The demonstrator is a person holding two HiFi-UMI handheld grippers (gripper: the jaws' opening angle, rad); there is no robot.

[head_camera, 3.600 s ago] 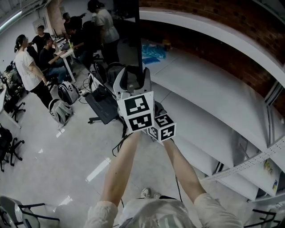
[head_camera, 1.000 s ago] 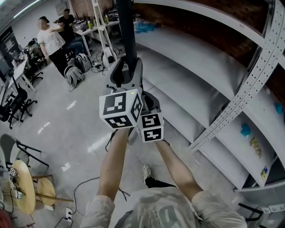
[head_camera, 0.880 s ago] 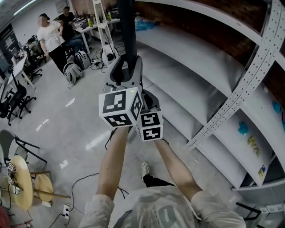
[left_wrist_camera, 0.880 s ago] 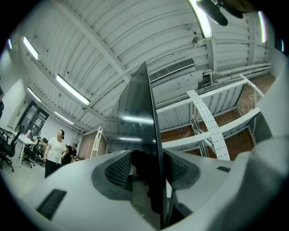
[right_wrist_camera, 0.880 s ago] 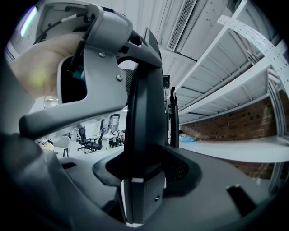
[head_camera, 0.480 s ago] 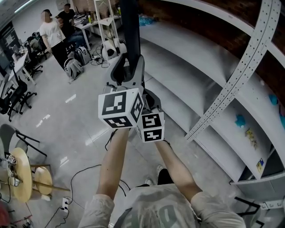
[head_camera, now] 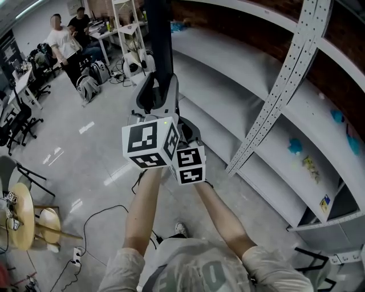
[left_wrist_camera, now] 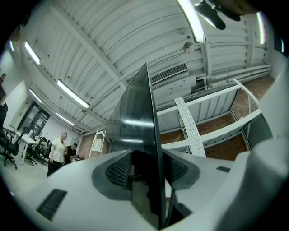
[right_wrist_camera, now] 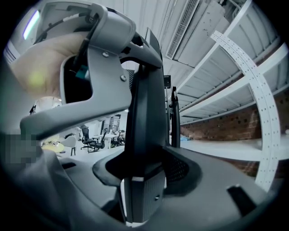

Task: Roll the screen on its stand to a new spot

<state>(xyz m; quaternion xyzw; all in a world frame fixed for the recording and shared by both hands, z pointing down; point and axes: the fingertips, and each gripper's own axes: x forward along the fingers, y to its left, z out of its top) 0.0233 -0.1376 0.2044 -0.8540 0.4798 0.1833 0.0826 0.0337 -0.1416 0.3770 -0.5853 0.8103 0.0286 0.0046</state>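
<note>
edgewise, screen (left_wrist_camera: pixel 137 113) clamped in left tool (left_wrist_camera: pixel 148 172); right tool (right_wrist_camera: pixel 143 169) gripping below

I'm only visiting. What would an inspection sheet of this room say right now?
Surface: shiny grey floor.
Job's things: tall dark screen, upright, seen edge-on.
Clutter: round wooden table; backpacks.
Grippers: left gripper and right gripper, both clamped on the screen.
Cables: black cable loose on the floor.
Surroundings: white shelves along a brick wall; people at the far end.
</note>
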